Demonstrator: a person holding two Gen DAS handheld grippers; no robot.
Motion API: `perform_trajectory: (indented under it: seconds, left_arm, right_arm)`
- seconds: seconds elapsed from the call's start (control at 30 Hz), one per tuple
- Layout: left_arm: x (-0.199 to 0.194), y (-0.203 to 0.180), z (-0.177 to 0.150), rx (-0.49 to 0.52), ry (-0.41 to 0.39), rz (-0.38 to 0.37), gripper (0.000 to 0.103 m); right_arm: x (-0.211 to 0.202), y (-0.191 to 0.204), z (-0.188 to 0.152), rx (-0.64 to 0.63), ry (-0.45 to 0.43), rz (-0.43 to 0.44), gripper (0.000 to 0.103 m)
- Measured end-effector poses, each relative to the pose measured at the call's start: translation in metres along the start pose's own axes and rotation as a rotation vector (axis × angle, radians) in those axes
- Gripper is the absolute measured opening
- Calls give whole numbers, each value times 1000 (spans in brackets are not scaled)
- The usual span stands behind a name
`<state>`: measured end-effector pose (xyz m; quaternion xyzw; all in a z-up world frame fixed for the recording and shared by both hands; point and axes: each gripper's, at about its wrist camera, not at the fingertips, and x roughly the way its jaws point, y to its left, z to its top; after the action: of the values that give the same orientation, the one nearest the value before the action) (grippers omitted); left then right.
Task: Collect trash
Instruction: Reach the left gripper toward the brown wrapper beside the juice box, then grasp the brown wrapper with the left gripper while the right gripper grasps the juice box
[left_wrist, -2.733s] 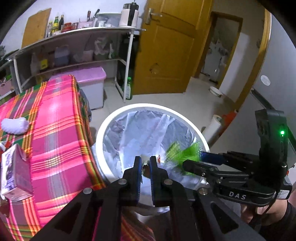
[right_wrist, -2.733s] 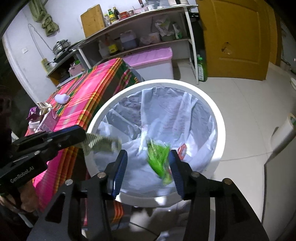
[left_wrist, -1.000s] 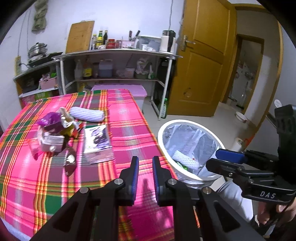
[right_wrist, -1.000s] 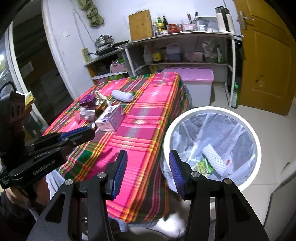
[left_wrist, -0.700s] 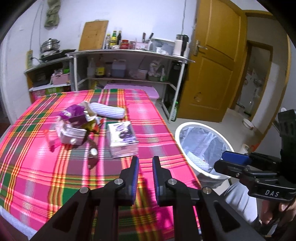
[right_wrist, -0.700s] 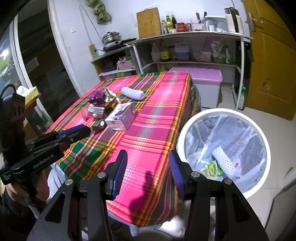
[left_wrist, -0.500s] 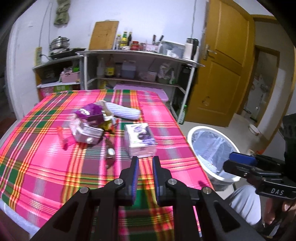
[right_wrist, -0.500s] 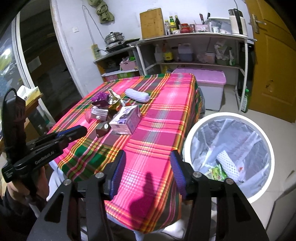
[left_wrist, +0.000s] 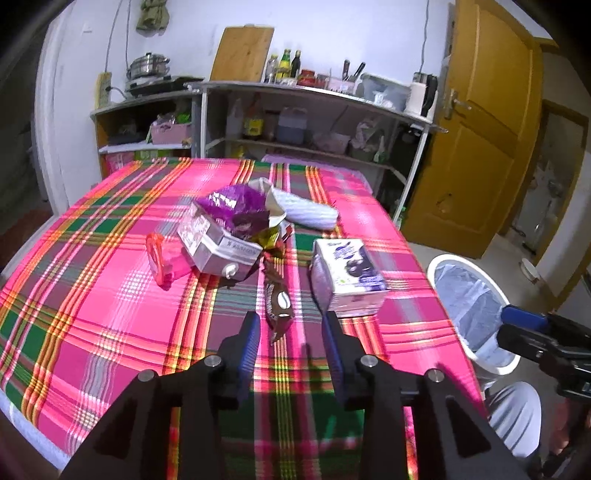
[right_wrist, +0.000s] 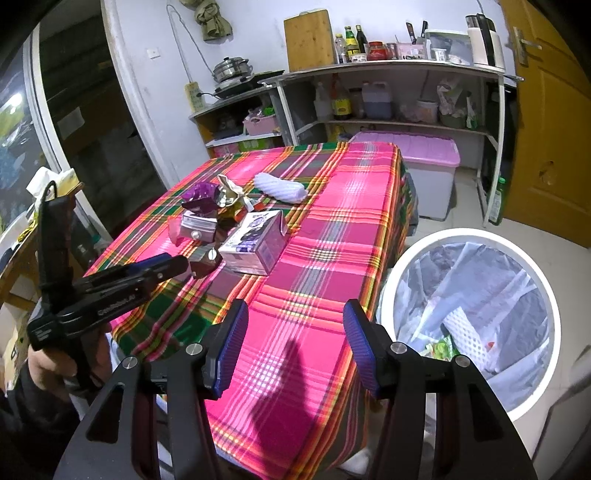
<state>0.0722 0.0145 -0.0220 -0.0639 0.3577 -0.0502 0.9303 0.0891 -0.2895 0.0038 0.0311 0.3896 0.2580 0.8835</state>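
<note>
Trash lies on the pink plaid table (left_wrist: 92, 295): a brown wrapper (left_wrist: 277, 301), a purple-and-white carton (left_wrist: 347, 277), a white box (left_wrist: 218, 245) with purple foil (left_wrist: 232, 201), a red ring (left_wrist: 155, 260) and a white foam sleeve (left_wrist: 308, 212). My left gripper (left_wrist: 290, 343) is open and empty, just short of the brown wrapper. My right gripper (right_wrist: 295, 341) is open and empty over the table's near edge, beside the white lined bin (right_wrist: 469, 317) that holds trash. The carton (right_wrist: 255, 240) lies ahead of it.
Shelves with bottles and jars (left_wrist: 306, 122) stand behind the table. A pink-lidded tub (right_wrist: 424, 170) sits on the floor by the shelves. A yellow door (left_wrist: 480, 147) is at the right. The bin (left_wrist: 469, 306) stands off the table's right edge.
Both grippers have pulled back from over the bin toward the table. The left gripper has opened and now faces the brown wrapper. The right gripper stays open.
</note>
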Motion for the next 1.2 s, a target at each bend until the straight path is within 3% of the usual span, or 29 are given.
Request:
perform_trajectory:
  seconds: [0.4, 0.47, 0.53, 0.83, 1.03, 1.2]
  left_arm:
    - [49, 0, 6, 15, 66, 42, 34]
    - [53, -3, 5, 26, 80, 46, 20]
    - [56, -2, 3, 24, 88, 40, 20]
    - [37, 9, -3, -7, 50, 23, 18]
    - [19, 22, -7, -30, 24, 22, 18]
    - [12, 33, -9, -46, 13, 23, 18]
  right_arm:
    - [19, -7, 7, 15, 26, -7, 55]
    - [24, -7, 9, 17, 31, -5, 55]
    - [27, -5, 11, 14, 33, -4, 55]
    - [47, 13, 26, -3, 32, 22, 55]
    - [71, 36, 37, -38, 37, 39, 64]
    - [98, 56, 44, -86, 63, 0, 64]
